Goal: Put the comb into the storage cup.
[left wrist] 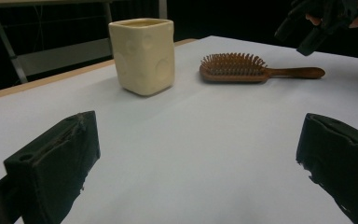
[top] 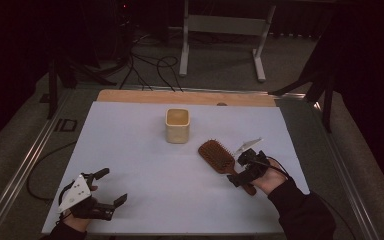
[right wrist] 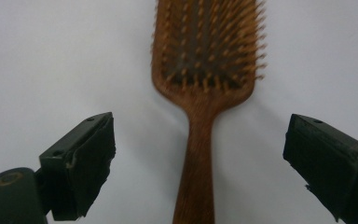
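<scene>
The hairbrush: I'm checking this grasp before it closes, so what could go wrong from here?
The right gripper is open, its fingers straddling the hairbrush at its narrow handle. The handle lies flat on the table, so the fingers may scrape the surface or close above it and slip. Held that far from the heavier bristled head, the brush could tip downward when lifted. Swung forward, it might knock the cream cup close by.

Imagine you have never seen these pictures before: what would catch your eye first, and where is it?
First, the wooden hairbrush lying bristles up on the white table, right of centre, with the right hand-held gripper open and poised over its handle. Next, the cream square cup standing upright behind it, near mid-table. The left hand-held gripper waits open at the near left corner.
</scene>
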`<state>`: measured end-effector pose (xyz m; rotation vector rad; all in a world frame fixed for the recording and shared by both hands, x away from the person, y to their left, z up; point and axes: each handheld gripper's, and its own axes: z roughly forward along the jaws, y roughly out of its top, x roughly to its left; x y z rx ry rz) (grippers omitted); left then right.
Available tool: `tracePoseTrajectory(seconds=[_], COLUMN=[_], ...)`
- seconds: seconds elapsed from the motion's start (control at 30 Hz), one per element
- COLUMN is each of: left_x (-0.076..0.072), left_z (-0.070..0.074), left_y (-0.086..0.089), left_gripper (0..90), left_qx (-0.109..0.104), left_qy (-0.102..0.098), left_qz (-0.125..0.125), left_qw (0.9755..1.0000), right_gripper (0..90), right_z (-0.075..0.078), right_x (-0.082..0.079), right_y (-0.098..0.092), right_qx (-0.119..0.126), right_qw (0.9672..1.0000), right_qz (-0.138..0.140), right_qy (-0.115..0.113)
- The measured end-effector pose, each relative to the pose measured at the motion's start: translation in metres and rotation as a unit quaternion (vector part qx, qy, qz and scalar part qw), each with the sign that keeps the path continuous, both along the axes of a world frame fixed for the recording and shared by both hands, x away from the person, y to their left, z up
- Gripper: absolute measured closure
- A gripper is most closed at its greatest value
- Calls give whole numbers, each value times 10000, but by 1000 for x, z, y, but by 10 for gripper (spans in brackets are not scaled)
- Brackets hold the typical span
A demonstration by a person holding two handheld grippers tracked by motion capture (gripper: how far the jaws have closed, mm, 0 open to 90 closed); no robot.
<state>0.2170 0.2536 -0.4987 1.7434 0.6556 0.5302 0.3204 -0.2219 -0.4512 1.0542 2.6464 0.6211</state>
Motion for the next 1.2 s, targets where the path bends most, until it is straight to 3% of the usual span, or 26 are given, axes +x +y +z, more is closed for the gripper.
tracePoseTrajectory(seconds=[0.47,0.73,1.2], left_x=[0,0,0], left_z=[0,0,0], left_y=[0,0,0], left_gripper=[1,1,1], left_qx=[4,9,-6], left_qy=[-2,-10,-8], left_qz=[-2,12,4], left_qw=[10000,10000,10000], right_gripper=[101,150,268], right_z=[-9,-14,-21], right_x=[9,15,24], right_y=[6,10,19], right_qx=[-247,-424,-715], right_qw=[9987,9968,9925], right_qz=[-34,125,127], right_qy=[440,664,981])
